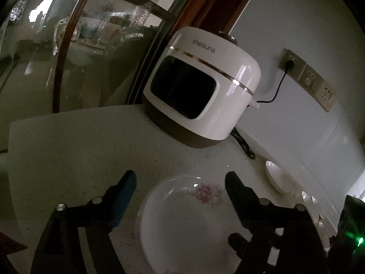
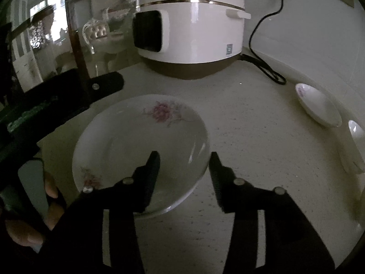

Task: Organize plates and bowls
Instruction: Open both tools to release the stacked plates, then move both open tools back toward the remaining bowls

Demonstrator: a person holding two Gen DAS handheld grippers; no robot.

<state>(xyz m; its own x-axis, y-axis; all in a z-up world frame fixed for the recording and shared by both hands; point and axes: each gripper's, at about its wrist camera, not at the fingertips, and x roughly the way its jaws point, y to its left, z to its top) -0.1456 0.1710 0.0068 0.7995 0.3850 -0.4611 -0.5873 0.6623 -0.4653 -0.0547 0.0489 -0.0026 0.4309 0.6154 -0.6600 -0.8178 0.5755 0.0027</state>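
Two grippers hang over a pale speckled table [image 2: 251, 137], both with a white flowered plate [image 2: 141, 146] below them. The plate lies flat on the table in front of a white rice cooker [image 2: 191, 27], its pink flower print toward the cooker. The right gripper [image 2: 183, 159] has its jaws apart: one finger sits over the plate's inside, the other just outside the rim, so the near right edge of the plate lies between them, and neither pad looks pressed against it. The left gripper [image 1: 180, 178] stands with its jaws wide open above the far part of the same plate [image 1: 182, 217], its fingers to either side and apart from the plate. A hand [image 2: 50, 196] shows at the lower left of the right wrist view, wrapped around a grey handle. Off to the right, near the wall, a small white dish [image 2: 319, 105] rests on the table, with more white crockery [image 2: 353, 146] just beyond it. The cooker's black cord [image 2: 264, 66] runs up to a wall socket [image 1: 290, 62].
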